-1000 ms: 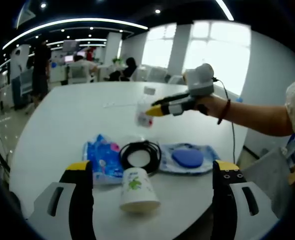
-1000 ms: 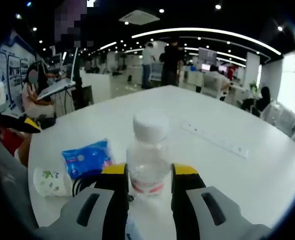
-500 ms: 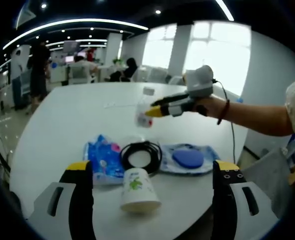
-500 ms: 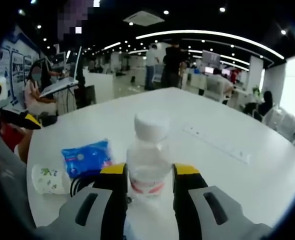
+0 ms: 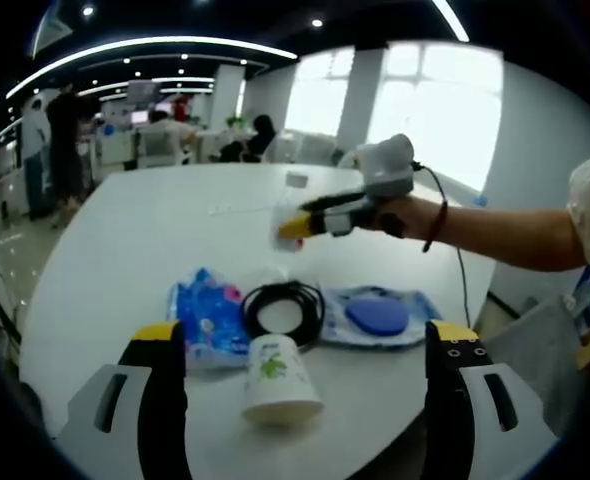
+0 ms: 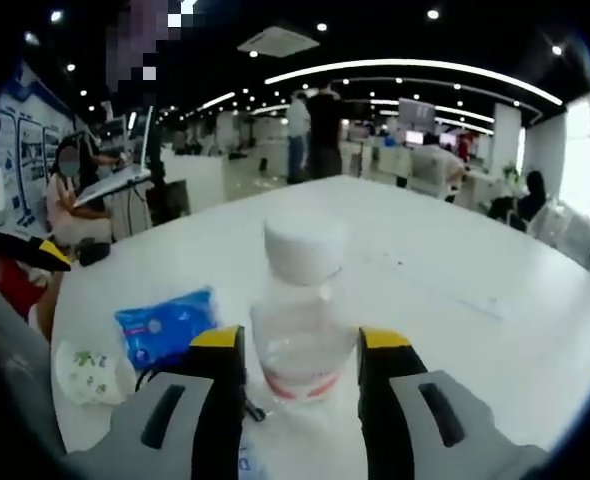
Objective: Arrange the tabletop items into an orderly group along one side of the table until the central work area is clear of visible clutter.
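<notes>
Left gripper view: the left hand-held gripper (image 5: 300, 385) hangs over the near edge of the white table (image 5: 125, 240) with its jaws spread wide and nothing between them. Just beyond the jaws a paper cup (image 5: 278, 378) lies on its side. Behind it sit three things in a row: a blue wipes packet (image 5: 207, 320) on the left, a coiled black cable (image 5: 282, 311) in the middle touching the packet, and a clear bag with a blue round pad (image 5: 375, 315) on the right. Farther off, the right hand-held gripper (image 5: 293, 226), held by a person's hand (image 5: 407, 213), reaches in from the right and meets a clear plastic bottle (image 5: 288, 218).

In the right gripper view, the bottle (image 6: 300, 318) stands upright with its white cap on, between the right hand-held gripper's (image 6: 301, 365) jaws, which sit close on either side of it; whether they press it cannot be told. The wipes packet (image 6: 165, 326), the cable (image 6: 175, 375) and the cup (image 6: 87, 372) lie to the left of it on the table (image 6: 455, 340).
</notes>
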Tool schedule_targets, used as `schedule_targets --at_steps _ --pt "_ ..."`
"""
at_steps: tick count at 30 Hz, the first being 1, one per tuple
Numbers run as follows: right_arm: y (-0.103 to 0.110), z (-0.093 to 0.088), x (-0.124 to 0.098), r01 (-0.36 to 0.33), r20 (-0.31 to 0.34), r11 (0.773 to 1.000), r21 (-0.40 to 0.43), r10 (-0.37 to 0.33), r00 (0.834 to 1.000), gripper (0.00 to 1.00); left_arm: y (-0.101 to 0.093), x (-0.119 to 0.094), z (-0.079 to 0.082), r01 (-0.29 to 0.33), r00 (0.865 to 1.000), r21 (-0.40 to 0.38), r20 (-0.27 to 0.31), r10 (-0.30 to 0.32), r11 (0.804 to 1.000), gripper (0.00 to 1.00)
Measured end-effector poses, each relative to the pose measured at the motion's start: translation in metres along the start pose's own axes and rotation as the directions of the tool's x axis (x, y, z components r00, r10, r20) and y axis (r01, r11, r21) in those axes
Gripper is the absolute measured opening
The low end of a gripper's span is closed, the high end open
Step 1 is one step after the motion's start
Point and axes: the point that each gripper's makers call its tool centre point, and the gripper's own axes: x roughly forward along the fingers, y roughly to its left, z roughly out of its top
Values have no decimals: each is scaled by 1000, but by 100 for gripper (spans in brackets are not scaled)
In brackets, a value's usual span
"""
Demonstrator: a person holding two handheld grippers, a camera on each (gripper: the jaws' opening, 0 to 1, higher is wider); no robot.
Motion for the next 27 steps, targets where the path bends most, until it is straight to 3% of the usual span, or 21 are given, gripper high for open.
schedule_targets --at_steps 6,16,27 --pt "-5 -1 5 7 18 999 42 -8 1000 40 0 0 2 1 1000 0 8 -1 1000 97" --pt "-2 1 3 -41 34 998 51 40 999 37 -1 0 2 6 1000 7 7 -6 1000 96" --pt "14 38 -28 -160 152 983 88 145 978 37 -5 2 1 21 1000 30 -5 -21 999 95"
